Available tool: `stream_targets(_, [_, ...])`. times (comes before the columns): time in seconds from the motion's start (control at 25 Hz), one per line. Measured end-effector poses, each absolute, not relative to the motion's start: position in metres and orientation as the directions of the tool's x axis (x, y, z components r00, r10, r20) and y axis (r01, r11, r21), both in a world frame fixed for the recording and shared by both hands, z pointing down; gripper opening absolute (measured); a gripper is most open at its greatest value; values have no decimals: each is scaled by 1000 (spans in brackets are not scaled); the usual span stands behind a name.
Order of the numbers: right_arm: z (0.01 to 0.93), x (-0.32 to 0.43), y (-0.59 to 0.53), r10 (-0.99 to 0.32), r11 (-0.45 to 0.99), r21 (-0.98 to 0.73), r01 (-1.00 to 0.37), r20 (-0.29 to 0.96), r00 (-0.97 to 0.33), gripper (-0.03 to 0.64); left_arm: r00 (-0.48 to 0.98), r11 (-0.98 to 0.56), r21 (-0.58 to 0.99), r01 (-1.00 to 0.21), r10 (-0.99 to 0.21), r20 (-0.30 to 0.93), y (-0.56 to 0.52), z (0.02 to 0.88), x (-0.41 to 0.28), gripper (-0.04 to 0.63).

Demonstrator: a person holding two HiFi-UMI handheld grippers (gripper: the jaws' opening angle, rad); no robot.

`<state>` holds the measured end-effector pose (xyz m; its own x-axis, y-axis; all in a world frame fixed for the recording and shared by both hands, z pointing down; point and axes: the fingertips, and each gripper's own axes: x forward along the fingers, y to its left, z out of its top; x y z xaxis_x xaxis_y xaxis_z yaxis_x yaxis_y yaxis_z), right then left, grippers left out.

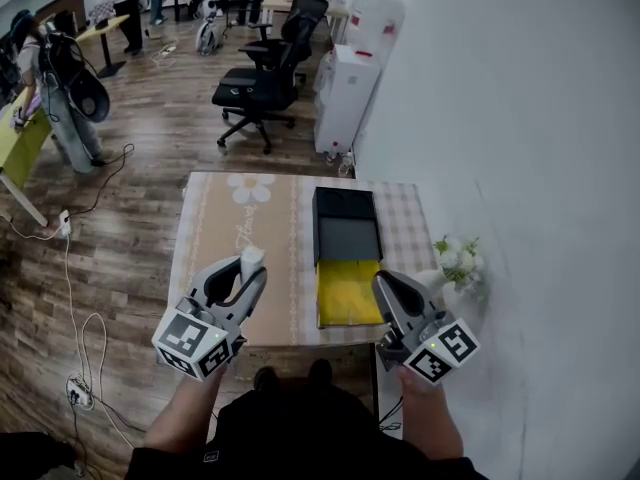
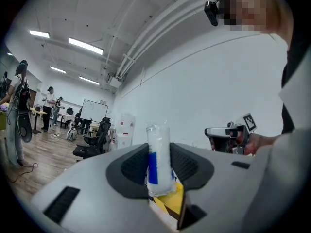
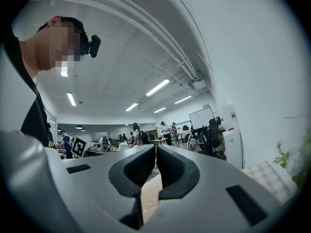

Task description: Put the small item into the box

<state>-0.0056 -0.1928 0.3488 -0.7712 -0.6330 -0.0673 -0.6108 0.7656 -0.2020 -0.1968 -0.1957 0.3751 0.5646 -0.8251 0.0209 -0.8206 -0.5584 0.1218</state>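
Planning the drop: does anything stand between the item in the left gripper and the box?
Nothing visible does: only bare tablecloth lies between the small item and the box. The right gripper hangs at the box's right edge, shut.

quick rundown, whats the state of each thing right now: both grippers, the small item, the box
left gripper: shut on the small item
small white plastic-wrapped tube with a blue label: upright between the left jaws, not yet in the box
right gripper: shut, nothing between its jaws
black box with a yellow flap: open, resting on the beige checked tablecloth
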Motion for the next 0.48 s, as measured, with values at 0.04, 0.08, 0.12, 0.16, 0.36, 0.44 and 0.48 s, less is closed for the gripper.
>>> stream_targets(0.04, [350, 2, -197, -633, 765, -203, -611, -68, -771, 38, 564, -557, 121, -821, -826, 23, -199, 375, -189, 138])
stream_targets(0.08, [351, 11, -201, -634, 765, -204, -611, -67, -770, 38, 563, -556, 121, -822, -826, 27, -203, 376, -181, 138])
stream_targets(0.12, [352, 20, -206, -634, 765, -205, -611, -67, -771, 38, 563, -556, 121, -822, -826, 31, -207, 376, -172, 138])
stream_targets(0.16, [353, 29, -210, -632, 766, -205, -610, -67, -772, 38, 564, -557, 121, -822, -825, 35, -210, 375, -162, 138])
stream_targets(0.36, [356, 66, -228, -609, 783, -220, -582, -75, -790, 38, 562, -554, 124, -823, -825, 49, -224, 374, -116, 138])
stream_targets(0.44, [362, 76, -234, -587, 797, -227, -560, -71, -806, 38, 551, -542, 125, -831, -832, 59, -230, 379, -102, 138])
stream_targets(0.48, [364, 80, -237, -576, 804, -227, -549, -69, -814, 38, 546, -536, 123, -835, -836, 66, -232, 381, -96, 138])
